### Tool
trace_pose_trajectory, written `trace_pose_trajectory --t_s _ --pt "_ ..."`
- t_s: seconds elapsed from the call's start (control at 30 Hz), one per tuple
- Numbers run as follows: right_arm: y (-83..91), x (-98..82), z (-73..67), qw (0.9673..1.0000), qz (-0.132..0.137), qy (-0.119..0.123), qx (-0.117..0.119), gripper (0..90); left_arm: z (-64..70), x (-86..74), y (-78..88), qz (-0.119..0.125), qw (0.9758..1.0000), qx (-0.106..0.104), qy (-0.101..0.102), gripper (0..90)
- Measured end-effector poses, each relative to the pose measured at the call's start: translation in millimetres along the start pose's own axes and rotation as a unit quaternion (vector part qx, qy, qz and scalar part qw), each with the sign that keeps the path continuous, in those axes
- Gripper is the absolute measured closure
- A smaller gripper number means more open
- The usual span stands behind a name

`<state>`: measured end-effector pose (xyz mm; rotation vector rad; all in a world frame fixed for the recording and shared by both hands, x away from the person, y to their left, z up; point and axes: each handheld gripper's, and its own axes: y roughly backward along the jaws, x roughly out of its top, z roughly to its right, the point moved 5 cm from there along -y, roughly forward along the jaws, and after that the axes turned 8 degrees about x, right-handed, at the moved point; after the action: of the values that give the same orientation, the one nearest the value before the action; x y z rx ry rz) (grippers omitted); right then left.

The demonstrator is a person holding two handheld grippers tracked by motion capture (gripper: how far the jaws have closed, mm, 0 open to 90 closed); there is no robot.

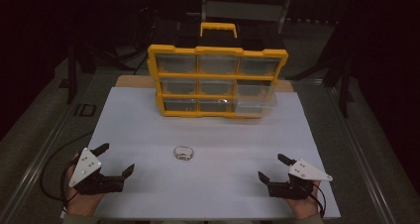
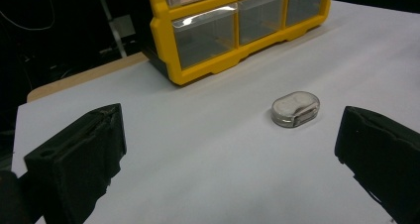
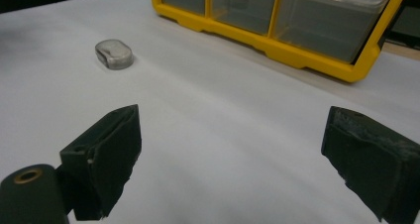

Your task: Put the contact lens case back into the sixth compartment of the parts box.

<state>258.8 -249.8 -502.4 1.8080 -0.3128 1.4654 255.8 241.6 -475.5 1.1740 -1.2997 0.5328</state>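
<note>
"What was the biggest thing on the table?"

"A white sheet (image 1: 148,130) covered most of it, probably to give a plain working surface. At its far edge stood a yellow drawer cabinet (image 1: 218,80), upright, handle on top, its clear drawers facing the person so they could be reached from the front."

"Were all the drawers shut?"

"The lower right drawer (image 1: 253,99) stuck out from the frame, I thought; the others sat flush. I'd guess it had been left pulled out to take something, though nobody had said what the job was."

"And the hands?"

"Each held a tool near the front edge, well apart. The left gripper (image 1: 118,158) sat at the left corner and the right gripper (image 1: 277,167) at the right, both with jaws spread wide and nothing between them. They were angled inward, as if parked in a ready pose, aimed at the middle."

"At what?"

"A small oval capsule (image 1: 183,152), clear-sided with a pale top, lay flat on the sheet between the two tools and a little beyond them, well short of the cabinet. Neither tool touched it. It looked placed there to be picked up, and either hand could have gone for it"
</note>
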Motion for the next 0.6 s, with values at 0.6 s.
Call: trace_pose_trajectory --t_s 0.6 --pt "-6.2 0.6 -6.6 0.9996 -0.022 0.018 0.003 7.8 -1.4 -3.3 -9.7 -0.022 0.9997 -0.010 -0.006 0.1"
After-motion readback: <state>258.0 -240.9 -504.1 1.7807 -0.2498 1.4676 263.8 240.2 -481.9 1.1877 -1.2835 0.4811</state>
